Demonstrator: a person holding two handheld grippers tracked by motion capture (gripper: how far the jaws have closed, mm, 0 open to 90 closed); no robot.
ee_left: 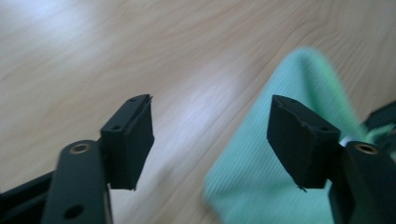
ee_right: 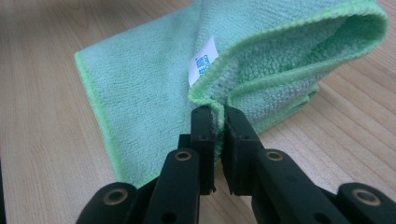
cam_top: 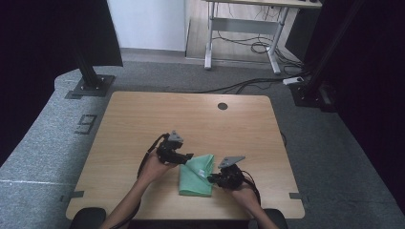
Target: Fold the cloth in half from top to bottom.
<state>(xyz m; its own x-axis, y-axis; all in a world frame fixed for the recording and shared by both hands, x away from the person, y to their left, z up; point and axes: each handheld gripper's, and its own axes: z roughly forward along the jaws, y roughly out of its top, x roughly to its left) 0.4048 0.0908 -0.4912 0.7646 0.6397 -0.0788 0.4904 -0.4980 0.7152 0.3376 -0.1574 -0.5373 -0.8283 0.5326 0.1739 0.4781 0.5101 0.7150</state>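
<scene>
Green cloth folded, white label | right gripper jaws pinch its edge | left gripper jaws apart

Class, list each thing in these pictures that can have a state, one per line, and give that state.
Green cloth: folded on the table, one corner lifted.
Label: showing on the cloth, not covered.
Right claw: shut on the cloth's edge.
Left claw: open, nothing between its jaws, beside the cloth.
Table: bare wood around the cloth.
</scene>
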